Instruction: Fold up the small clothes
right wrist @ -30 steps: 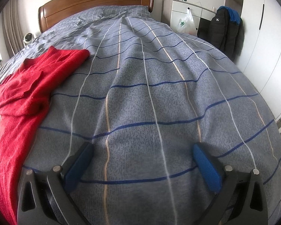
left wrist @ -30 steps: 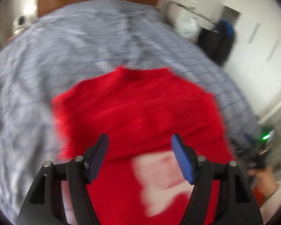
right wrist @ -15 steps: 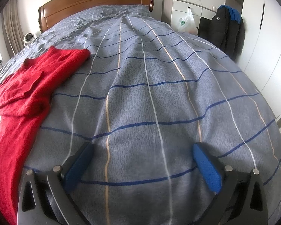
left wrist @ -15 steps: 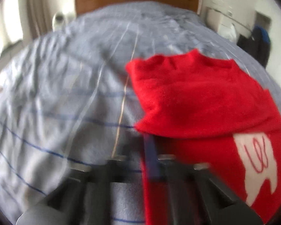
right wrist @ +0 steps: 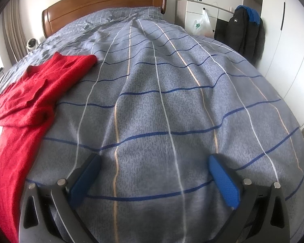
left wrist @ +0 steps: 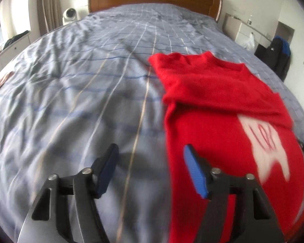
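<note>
A red knit sweater [left wrist: 218, 109] with a white patch lies on the grey checked bedspread [left wrist: 81, 101], its upper part folded over itself. In the left wrist view it fills the right half. My left gripper [left wrist: 150, 154] is open and empty, low over the bedspread, with its right finger at the sweater's left edge. In the right wrist view the sweater [right wrist: 24, 105] lies at the far left. My right gripper [right wrist: 154, 162] is open and empty over bare bedspread [right wrist: 162, 101], to the right of the sweater.
A wooden headboard [right wrist: 103, 6] stands at the far end of the bed. A white cabinet with a plastic bag [right wrist: 200, 24] and dark jackets [right wrist: 245, 30] stand to the right. A white round device [left wrist: 70, 15] sits at the far left by curtains.
My left gripper swung left from above the sweater to its left edge, shut half a second ago, and has opened again. The right gripper has stayed still.
</note>
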The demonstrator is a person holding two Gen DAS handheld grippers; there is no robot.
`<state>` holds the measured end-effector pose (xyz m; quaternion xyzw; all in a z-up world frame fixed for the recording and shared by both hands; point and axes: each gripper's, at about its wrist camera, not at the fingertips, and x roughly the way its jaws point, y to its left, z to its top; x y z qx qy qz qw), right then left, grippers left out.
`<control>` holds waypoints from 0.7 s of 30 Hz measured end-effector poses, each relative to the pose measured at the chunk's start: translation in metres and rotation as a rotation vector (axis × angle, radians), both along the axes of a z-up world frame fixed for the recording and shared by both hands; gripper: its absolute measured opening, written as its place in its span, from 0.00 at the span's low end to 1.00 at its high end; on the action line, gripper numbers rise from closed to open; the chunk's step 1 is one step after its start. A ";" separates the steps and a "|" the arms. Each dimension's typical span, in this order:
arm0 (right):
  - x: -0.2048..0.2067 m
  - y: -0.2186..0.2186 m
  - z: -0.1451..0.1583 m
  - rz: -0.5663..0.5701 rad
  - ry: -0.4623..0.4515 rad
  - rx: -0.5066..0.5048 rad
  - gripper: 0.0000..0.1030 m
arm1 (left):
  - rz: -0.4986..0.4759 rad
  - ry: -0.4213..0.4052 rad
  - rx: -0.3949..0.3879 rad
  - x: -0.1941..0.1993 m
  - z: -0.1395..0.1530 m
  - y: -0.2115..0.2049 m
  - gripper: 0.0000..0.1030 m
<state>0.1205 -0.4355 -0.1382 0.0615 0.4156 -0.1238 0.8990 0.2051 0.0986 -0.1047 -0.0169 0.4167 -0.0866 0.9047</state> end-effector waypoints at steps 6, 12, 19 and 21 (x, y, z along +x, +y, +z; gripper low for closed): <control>-0.039 0.006 0.030 0.124 -0.012 0.201 1.00 | -0.093 0.187 -0.108 -0.087 -0.002 0.033 0.75; -0.134 0.073 0.035 0.386 0.074 0.601 0.98 | -0.223 0.309 -0.169 -0.131 -0.024 0.011 0.62; -0.161 0.121 -0.013 0.425 0.256 0.653 0.71 | -0.266 0.364 -0.156 -0.127 -0.039 -0.016 0.18; -0.155 0.131 -0.018 0.440 0.264 0.658 0.55 | -0.279 0.383 -0.148 -0.131 -0.040 -0.021 0.04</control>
